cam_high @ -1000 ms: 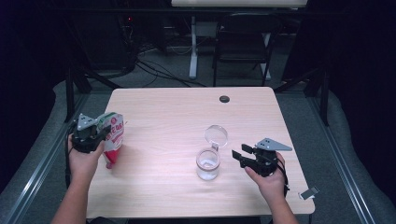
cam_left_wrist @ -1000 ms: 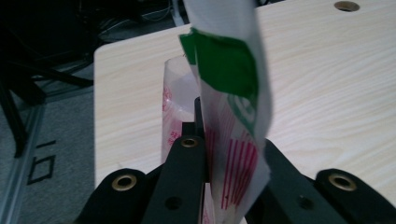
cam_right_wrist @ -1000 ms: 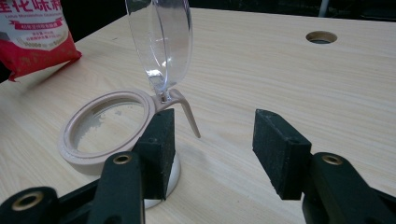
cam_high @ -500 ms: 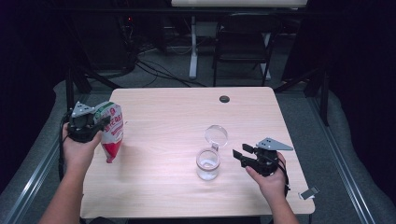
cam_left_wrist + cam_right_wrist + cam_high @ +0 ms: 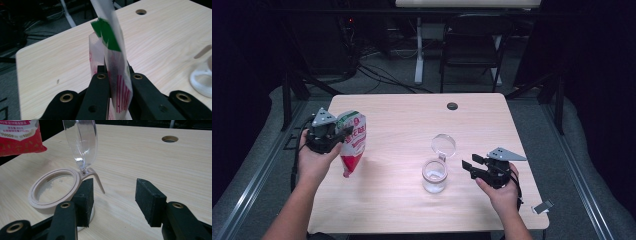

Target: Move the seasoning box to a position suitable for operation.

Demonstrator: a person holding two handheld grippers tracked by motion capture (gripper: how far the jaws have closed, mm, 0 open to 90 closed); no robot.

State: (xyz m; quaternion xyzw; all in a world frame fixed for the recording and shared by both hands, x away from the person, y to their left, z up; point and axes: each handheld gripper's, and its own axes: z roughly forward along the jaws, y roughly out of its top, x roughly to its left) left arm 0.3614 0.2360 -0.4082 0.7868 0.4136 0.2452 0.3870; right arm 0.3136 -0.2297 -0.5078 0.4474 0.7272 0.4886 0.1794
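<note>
- A thin plastic pouch with red stripes and a green top corner (image 5: 113,67) is clamped edge-on between the two black jaws of the left gripper (image 5: 117,75).
- The light wooden table (image 5: 55,65) is seen beneath it.
- A round cable hole (image 5: 141,11) is seen near the table's far edge.
- A pale rounded object (image 5: 203,80), blurred, is cut off at the right edge.

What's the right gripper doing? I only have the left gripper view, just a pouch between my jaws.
Observer: The right gripper is open, beside the jar, gripping nothing.
Operator: Jar lid on?
Observer: No, the clear hinged lid stands flipped up.
Operator: Pouch off the table?
Observer: In the high view the pouch hangs from the left gripper near the table's left edge; I can't tell whether its bottom touches.
</note>
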